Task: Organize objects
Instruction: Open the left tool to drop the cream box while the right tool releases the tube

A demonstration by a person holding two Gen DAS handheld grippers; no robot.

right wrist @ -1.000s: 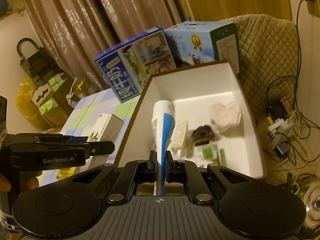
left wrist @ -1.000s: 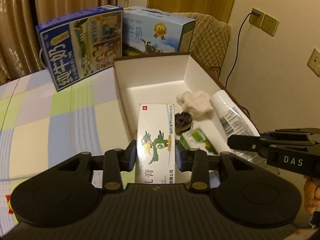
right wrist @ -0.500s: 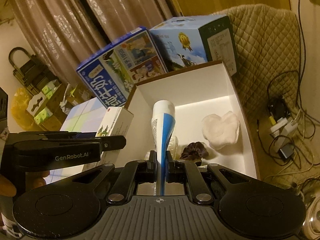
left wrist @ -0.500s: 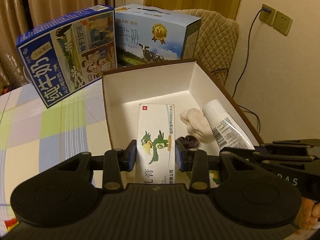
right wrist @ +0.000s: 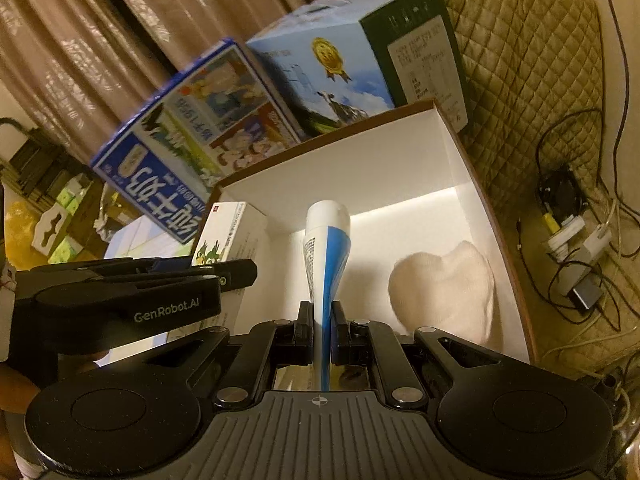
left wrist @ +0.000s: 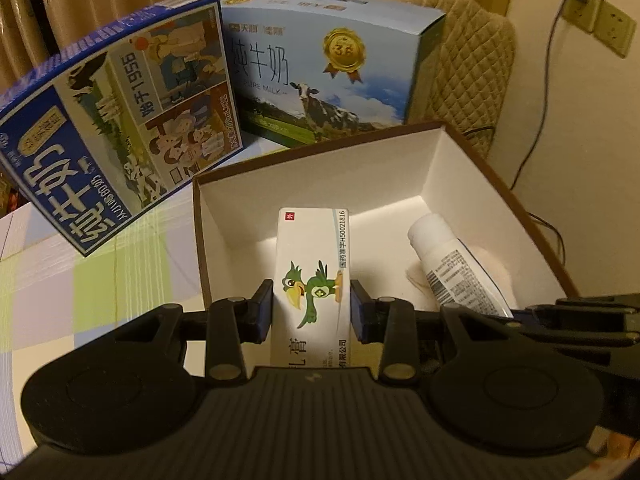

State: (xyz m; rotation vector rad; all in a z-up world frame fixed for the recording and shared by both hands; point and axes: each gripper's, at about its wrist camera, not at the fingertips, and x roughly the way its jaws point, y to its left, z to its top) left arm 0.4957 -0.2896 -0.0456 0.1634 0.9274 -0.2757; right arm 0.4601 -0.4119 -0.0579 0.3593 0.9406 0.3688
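Both grippers are over the open white cardboard box (left wrist: 400,168), each with something in its grip.

The left gripper (left wrist: 312,312) is clamped on a white medicine carton printed with a green parrot (left wrist: 312,264), held above the box's left side; the right gripper (right wrist: 321,334) is pinching a white-and-blue squeeze tube (right wrist: 328,248), cap pointing forward. A cream cloth bundle (right wrist: 444,284) lies on the box floor. Behind stand a dark blue milk carton (left wrist: 112,120) and a light blue milk carton (left wrist: 332,68), on a pastel checked tabletop (left wrist: 80,280).
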